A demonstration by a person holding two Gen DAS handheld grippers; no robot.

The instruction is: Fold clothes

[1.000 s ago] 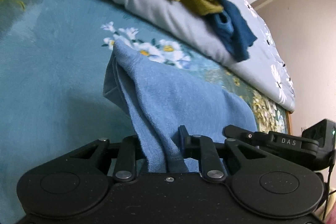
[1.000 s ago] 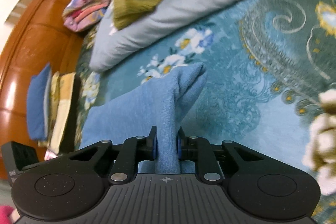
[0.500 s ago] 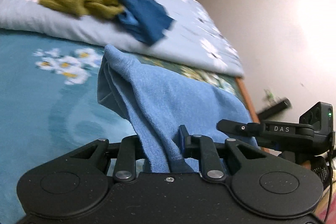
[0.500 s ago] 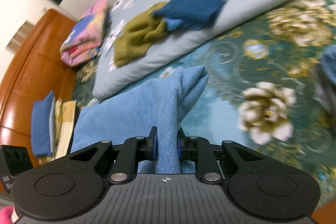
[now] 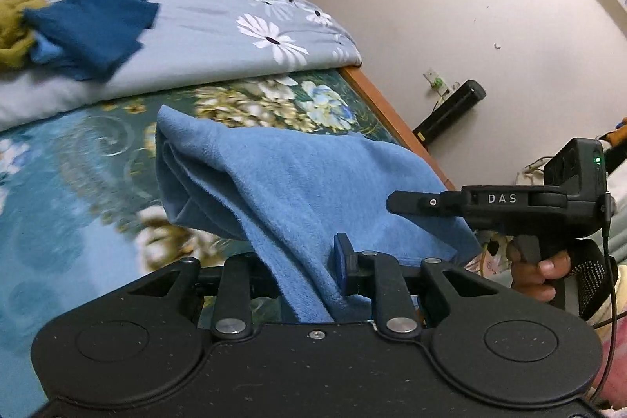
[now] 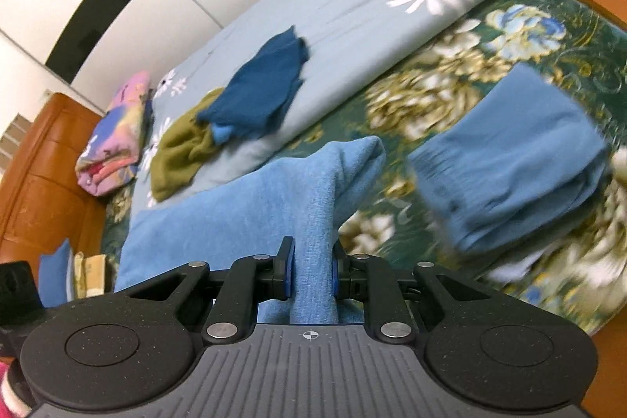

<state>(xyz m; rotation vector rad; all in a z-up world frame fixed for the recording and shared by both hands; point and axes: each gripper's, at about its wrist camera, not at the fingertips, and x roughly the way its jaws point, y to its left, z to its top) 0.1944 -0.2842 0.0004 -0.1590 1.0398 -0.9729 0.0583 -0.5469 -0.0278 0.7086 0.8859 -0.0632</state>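
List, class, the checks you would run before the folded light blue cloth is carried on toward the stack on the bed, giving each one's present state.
1. Left gripper shut on the light blue cloth: ok.
2. Right gripper shut on the same cloth: ok.
3. Cloth lifted off the green floral bedspread: cannot tell.
4. Folded blue stack in view as a landing spot: ok.
5. Stack's top free of other items: ok.
6. Dark blue garment and olive garment lying apart from the stack: ok.
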